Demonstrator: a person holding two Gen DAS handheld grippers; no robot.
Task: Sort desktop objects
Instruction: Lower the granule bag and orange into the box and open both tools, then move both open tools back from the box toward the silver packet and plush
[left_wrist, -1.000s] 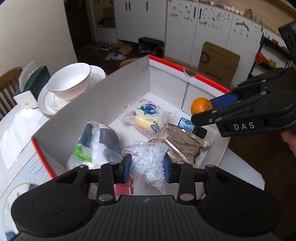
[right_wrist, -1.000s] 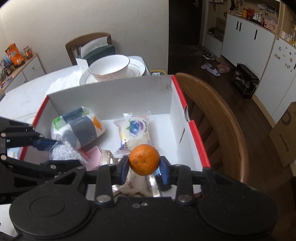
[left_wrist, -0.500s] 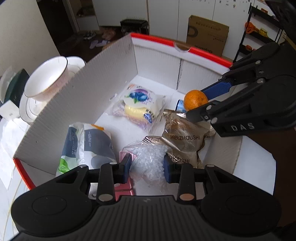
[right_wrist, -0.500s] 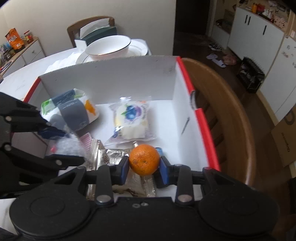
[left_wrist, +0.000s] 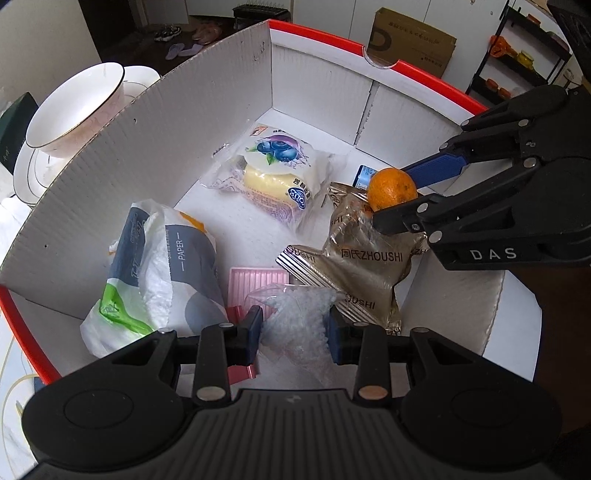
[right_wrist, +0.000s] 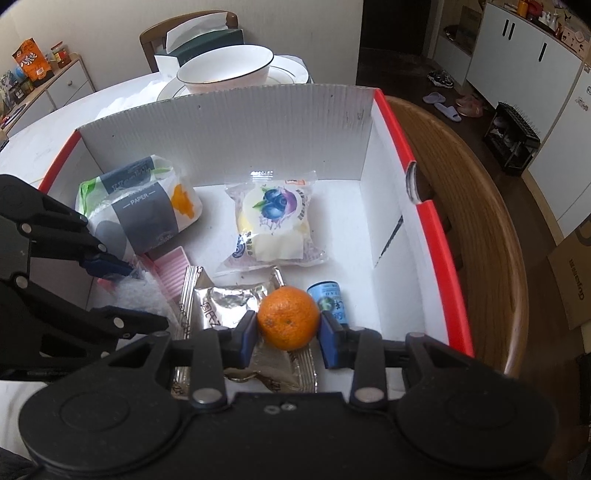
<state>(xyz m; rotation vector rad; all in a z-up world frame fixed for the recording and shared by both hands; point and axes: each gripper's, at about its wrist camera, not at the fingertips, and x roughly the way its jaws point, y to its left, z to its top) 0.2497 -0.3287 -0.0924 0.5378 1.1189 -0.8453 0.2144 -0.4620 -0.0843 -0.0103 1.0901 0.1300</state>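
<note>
Left gripper (left_wrist: 294, 328) pinches a clear bag of white pellets (left_wrist: 295, 317), low inside the box (left_wrist: 207, 96); bag's lower end blurs against the box floor, its shape hard to make out. Right gripper (right_wrist: 284, 330) pinches an orange (right_wrist: 288, 318), pads pressed on both sides, held just over the foil snack packs (right_wrist: 229, 302).

Hidden or cut off: pink tray (left_wrist: 255, 280) mostly covered by the pellet bag and left finger; only its ridged top and a bottom corner show. Blue can (left_wrist: 364, 175) in the left view is a sliver behind the orange (left_wrist: 391, 189). Foil packs (left_wrist: 362, 258) overlap; how many, cannot tell. Bowl (left_wrist: 74, 107) on stacked plates sits behind the box wall, base hidden. No hands visible, only gripper bodies.

Left view only: right gripper (left_wrist: 399, 194) from the side, blue pad behind the orange, black finger in front; "ZHOUSHI" print on foil; cardboard carton (left_wrist: 410, 40) on the floor beyond the box.

Right view only: blue can (right_wrist: 328, 301) lying on its side just beside the orange, label readable as blue but text too small; wooden chair back (right_wrist: 480, 206) curving just past the box's red rim; green tissue box (right_wrist: 207, 42) behind the bowl (right_wrist: 225, 68); left gripper (right_wrist: 127, 286) from the side, pellet bag (right_wrist: 136, 295) half hidden between its arms.

Both views: paper roll pack (right_wrist: 144, 206) at the box's left, blueberry bun pack (right_wrist: 273, 225) centre, apart from each other.
</note>
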